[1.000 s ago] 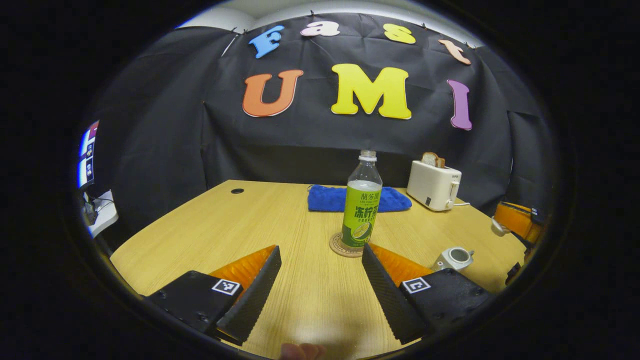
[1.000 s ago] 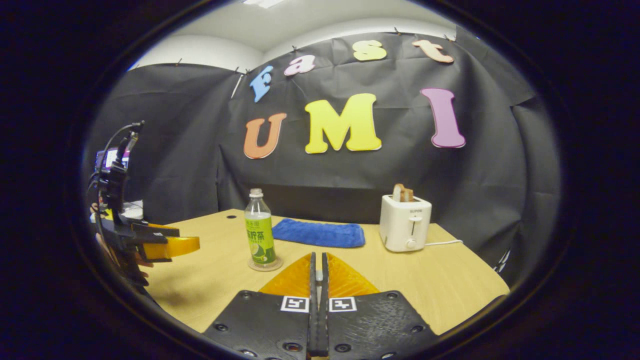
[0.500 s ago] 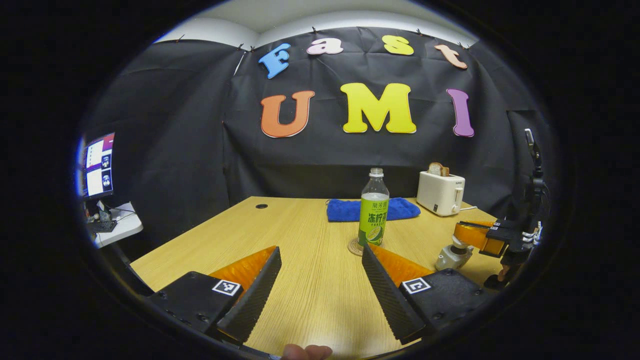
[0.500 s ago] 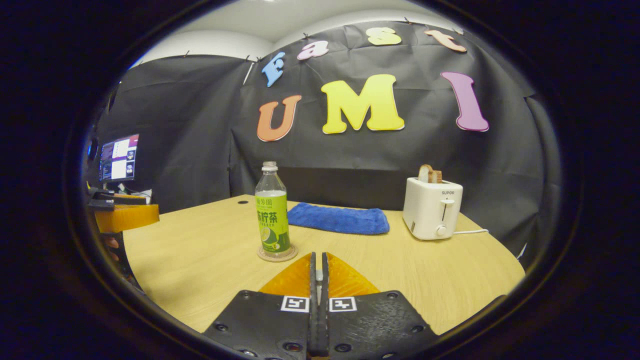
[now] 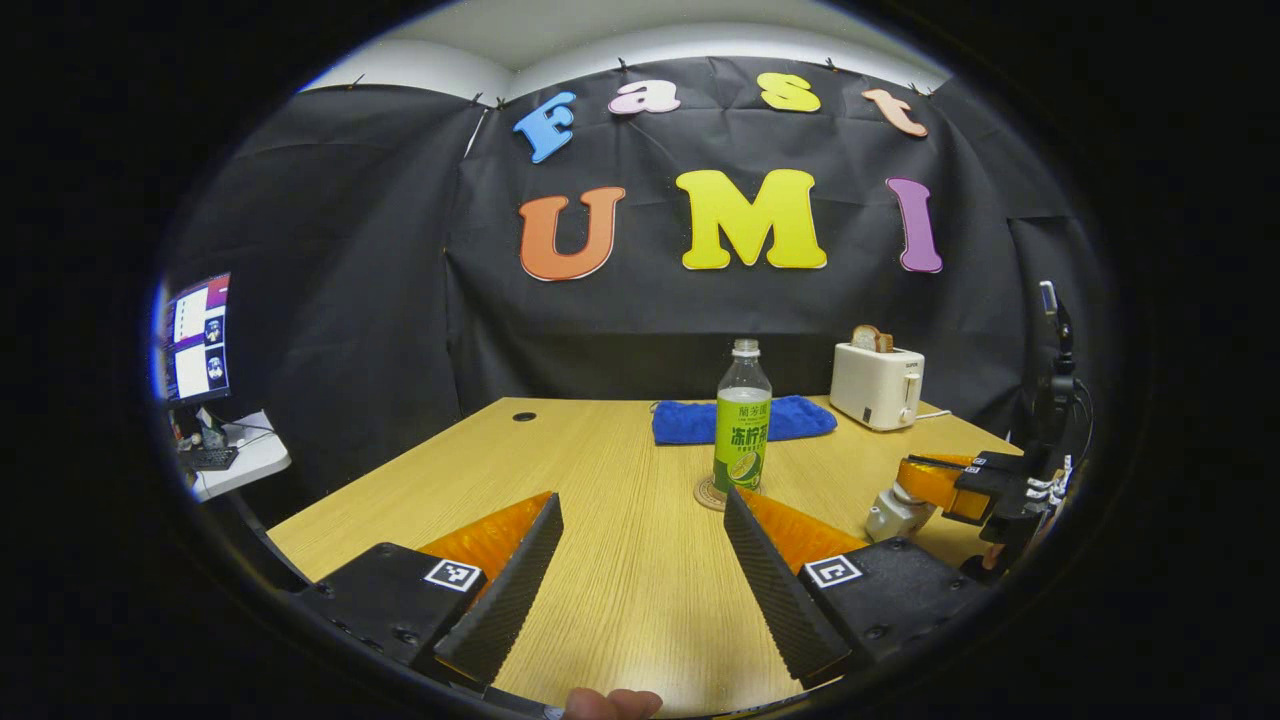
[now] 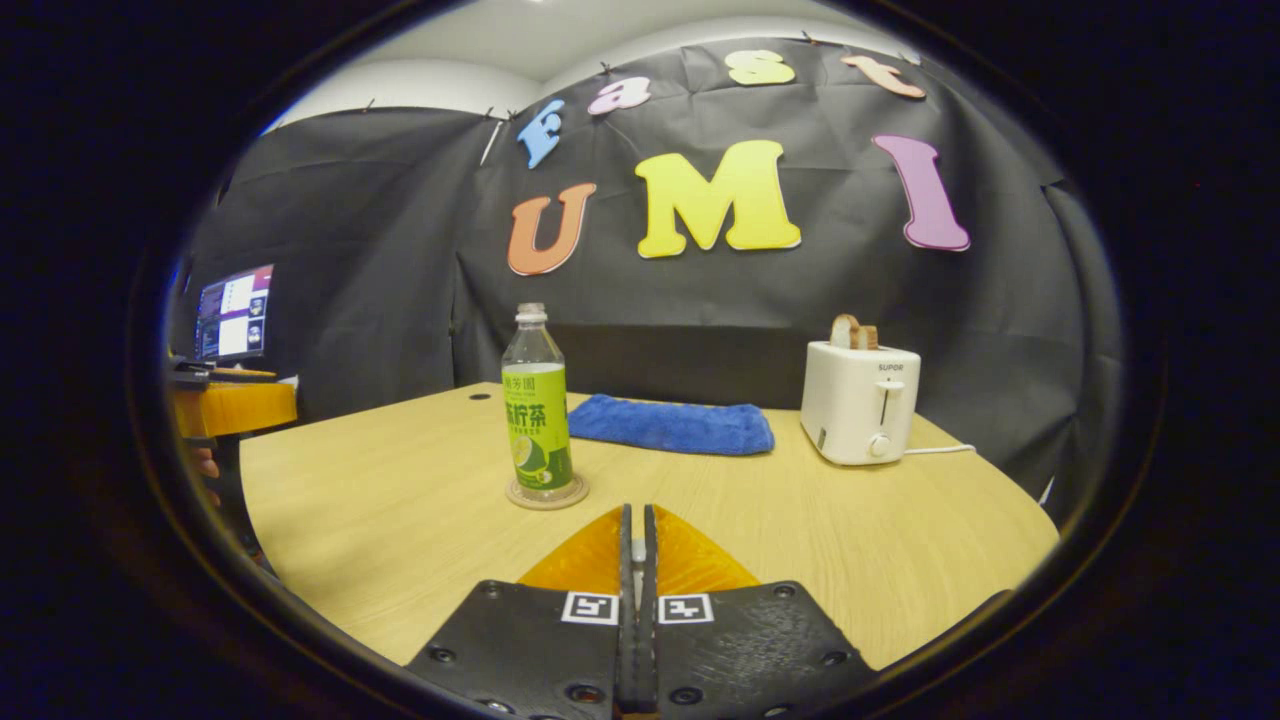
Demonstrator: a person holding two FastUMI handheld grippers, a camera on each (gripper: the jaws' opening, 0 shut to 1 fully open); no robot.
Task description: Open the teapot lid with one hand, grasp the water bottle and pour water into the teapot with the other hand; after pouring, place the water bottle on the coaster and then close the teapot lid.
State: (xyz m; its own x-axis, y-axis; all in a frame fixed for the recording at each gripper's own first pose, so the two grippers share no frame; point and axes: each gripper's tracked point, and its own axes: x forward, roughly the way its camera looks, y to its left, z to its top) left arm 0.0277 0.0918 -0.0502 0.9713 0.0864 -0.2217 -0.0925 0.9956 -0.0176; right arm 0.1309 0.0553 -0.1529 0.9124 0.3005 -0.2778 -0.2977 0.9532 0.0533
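My left gripper (image 5: 640, 545) is spread wide, nothing between the fingers, hovering over the wooden table (image 5: 600, 600). My right gripper (image 6: 632, 560) is clenched; a small pale bit sits pinched in the gap, probably the lid knob, I can't tell for sure. In the left gripper view the right gripper sits at the top of the teapot (image 5: 895, 512), near the table's right edge. The water bottle (image 5: 742, 432) stands upright on the coaster (image 5: 708, 494), mid-table, apart from both grippers. Behind it lies a blue cloth (image 5: 690, 420), and a white toaster (image 5: 878, 385) with bread. Monitor (image 5: 192, 335) far left.
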